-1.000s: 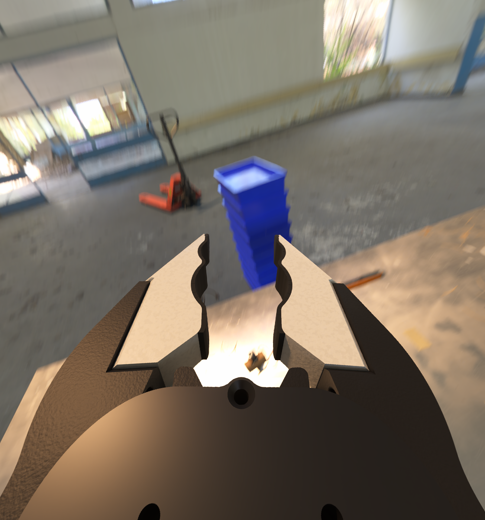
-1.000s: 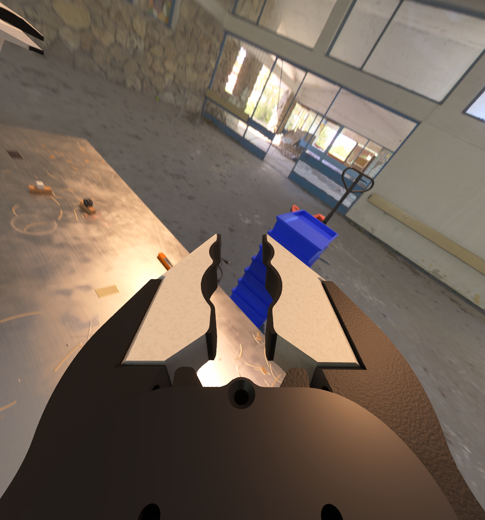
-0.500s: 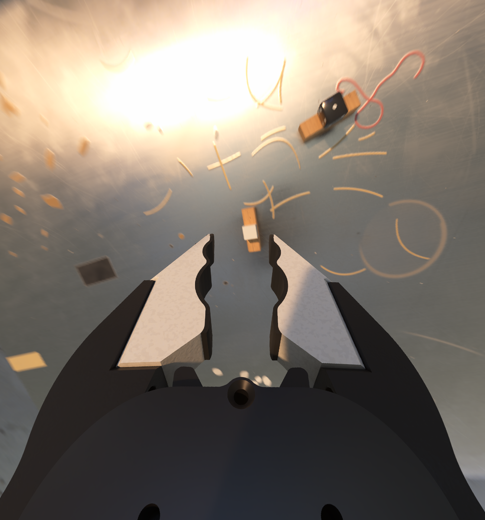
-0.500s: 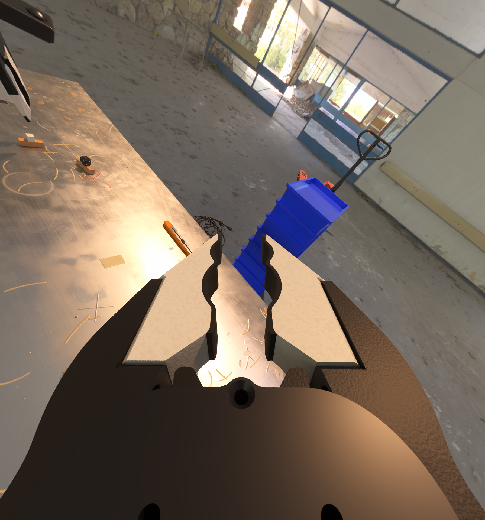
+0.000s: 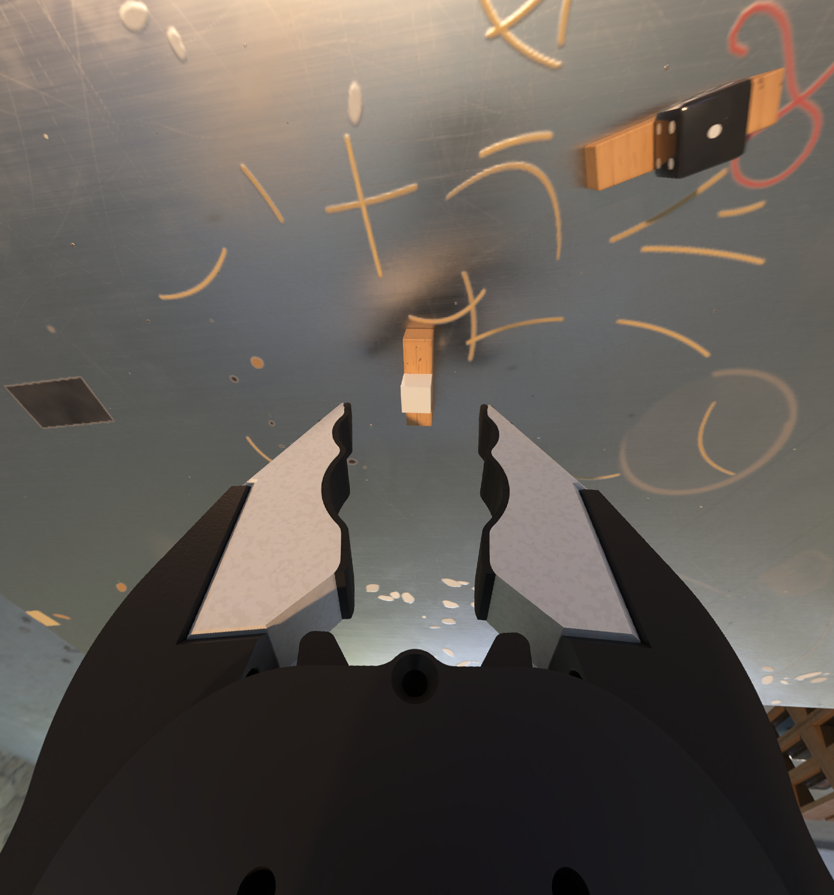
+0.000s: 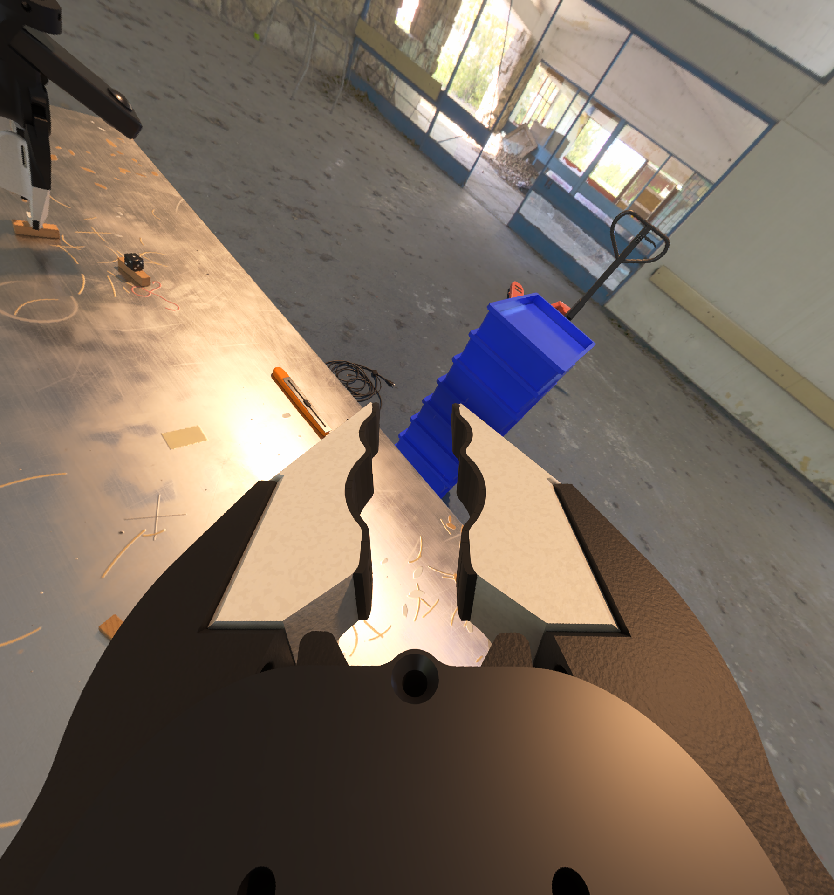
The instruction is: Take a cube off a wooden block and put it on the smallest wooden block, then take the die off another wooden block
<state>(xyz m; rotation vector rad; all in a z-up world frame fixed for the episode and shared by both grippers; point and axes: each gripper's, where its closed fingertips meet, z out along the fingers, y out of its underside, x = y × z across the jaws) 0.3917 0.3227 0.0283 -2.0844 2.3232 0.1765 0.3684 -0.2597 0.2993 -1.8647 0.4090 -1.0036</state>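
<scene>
The left gripper (image 5: 415,421), black-bodied with pale metal fingers (image 5: 294,503), points down at the scratched grey metal tabletop (image 5: 163,145), its jaws spread wide and holding nothing. Just beyond its fingertips a small white cube (image 5: 415,399) sits on a narrow light wooden block (image 5: 418,356). Farther off, toward the table's far right, a black die with white pips (image 5: 700,133) rests on a longer wooden block (image 5: 621,157), beside a red squiggle (image 5: 792,97).

The right gripper (image 6: 414,419) hangs over the table's near right edge, jaws parted and empty. An orange utility knife (image 6: 299,401) lies close to that edge; a small wooden block (image 6: 110,626) lies nearer, at the gripper's left. Beyond the edge stands a stack of blue plastic bins (image 6: 502,378).
</scene>
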